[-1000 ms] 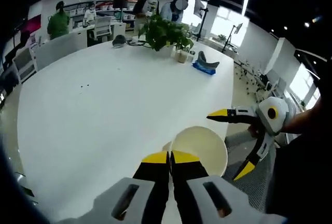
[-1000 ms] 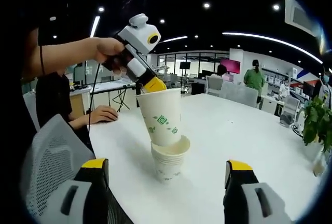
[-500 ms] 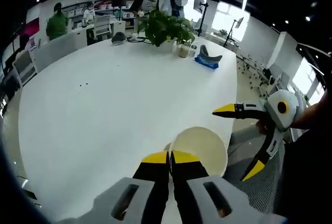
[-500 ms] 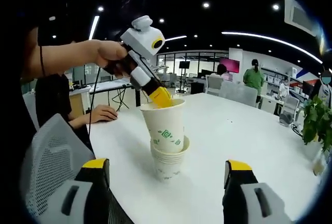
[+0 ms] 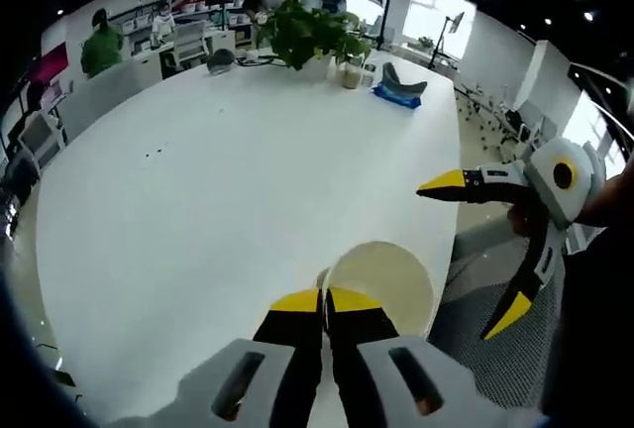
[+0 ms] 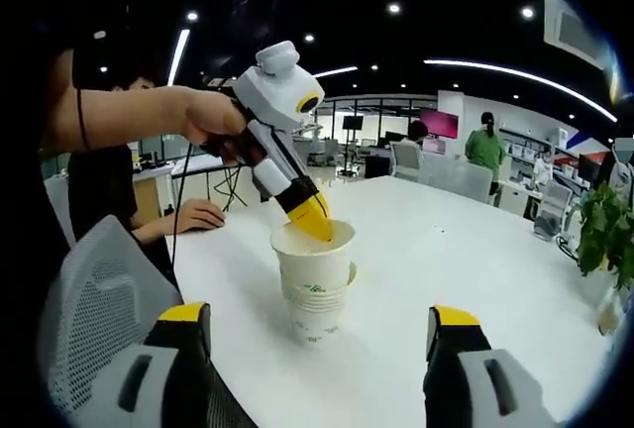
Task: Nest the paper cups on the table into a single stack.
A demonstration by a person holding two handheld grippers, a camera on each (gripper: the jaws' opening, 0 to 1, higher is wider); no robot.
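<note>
A stack of white paper cups [image 6: 315, 301] with green print stands near the edge of the white table [image 6: 475, 250]. The top cup [image 6: 313, 260] sits nested deep in it, rim a little above the others. My left gripper [image 6: 312, 222] comes down from the upper left and is shut on that cup's near rim. In the left gripper view, its yellow tips [image 5: 324, 301] pinch the rim of the cup's open mouth [image 5: 384, 284]. My right gripper [image 6: 319, 316] stands open wide, short of the stack and touching nothing. It appears in the left gripper view [image 5: 475, 250] to the right of the cup.
A person sits at the table's end with a hand [image 6: 195, 218] resting on it, beside a grey mesh chair [image 6: 89, 289]. A potted plant [image 5: 309, 37] and a blue object [image 5: 396, 101] stand at the table's far side. People stand by desks beyond.
My left gripper has lowered the top cup from a tilted perch above the stack down into it, where it now sits upright. The right gripper stayed open.
</note>
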